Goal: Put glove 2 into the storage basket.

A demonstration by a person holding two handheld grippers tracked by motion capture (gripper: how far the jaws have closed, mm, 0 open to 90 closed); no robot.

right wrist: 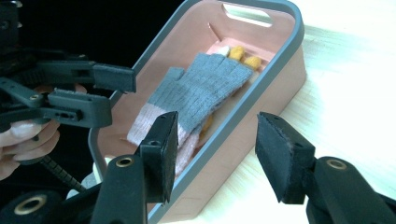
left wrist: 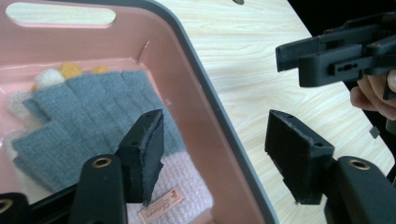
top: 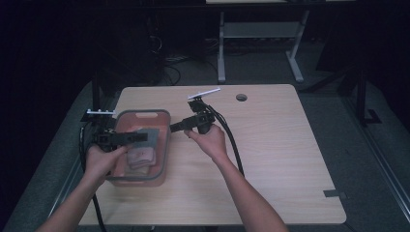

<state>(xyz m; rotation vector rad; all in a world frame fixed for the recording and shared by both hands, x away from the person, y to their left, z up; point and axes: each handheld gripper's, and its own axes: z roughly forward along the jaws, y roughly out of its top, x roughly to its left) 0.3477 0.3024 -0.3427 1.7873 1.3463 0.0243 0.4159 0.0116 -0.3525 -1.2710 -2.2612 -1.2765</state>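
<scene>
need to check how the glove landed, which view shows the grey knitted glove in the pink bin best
The right gripper view: the grey knitted glove lies whole in the pink plastic bin, pale cuff to fingers, with yellow fabric beneath. The left gripper view shows it close but partly behind a jaw. The high view shows a blurred patch.

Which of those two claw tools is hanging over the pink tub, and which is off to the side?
The left gripper is over the pink tub, above the grey glove. The right gripper is outside the rim, over the bare wooden table.
</scene>
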